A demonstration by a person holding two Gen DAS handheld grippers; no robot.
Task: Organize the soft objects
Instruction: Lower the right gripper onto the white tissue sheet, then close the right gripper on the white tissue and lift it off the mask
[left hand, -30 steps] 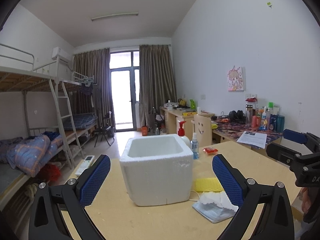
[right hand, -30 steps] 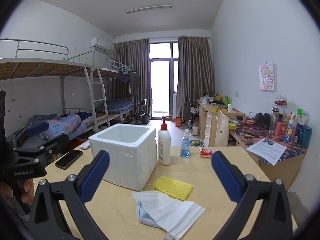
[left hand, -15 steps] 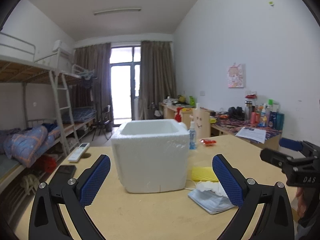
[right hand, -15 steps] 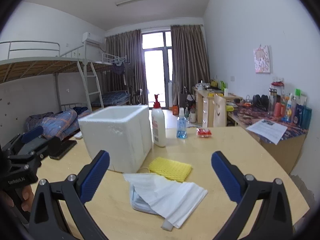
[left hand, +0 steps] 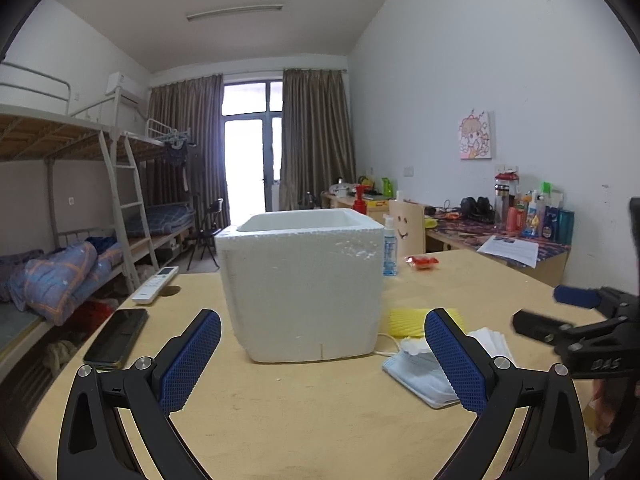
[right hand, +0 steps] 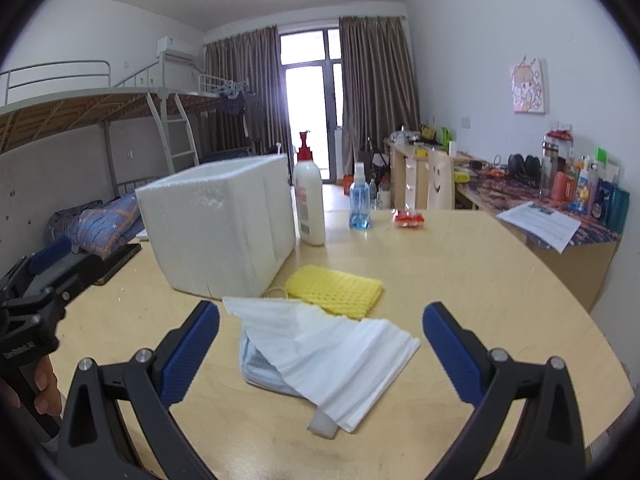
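Soft objects were all seen lying on the table, none yet put away: nearest, a white tissue over a face mask, between the spread, empty fingers of the right gripper. Farther, a yellow sponge lay right of the foam box. The left gripper was likewise held spread and empty.

White, finely pebbled square foam box on pale tan wooden table. Just right of the box: bright yellow sponge cloth with waffle-grid texture, plain white pleated tissue sheet, pale blue face mask. Behind the box: white pump bottle with red top, clear blue spray bottle, red packet. Left of the box: glossy black phone, white remote. Blue cross-hatched pads on black fingers.
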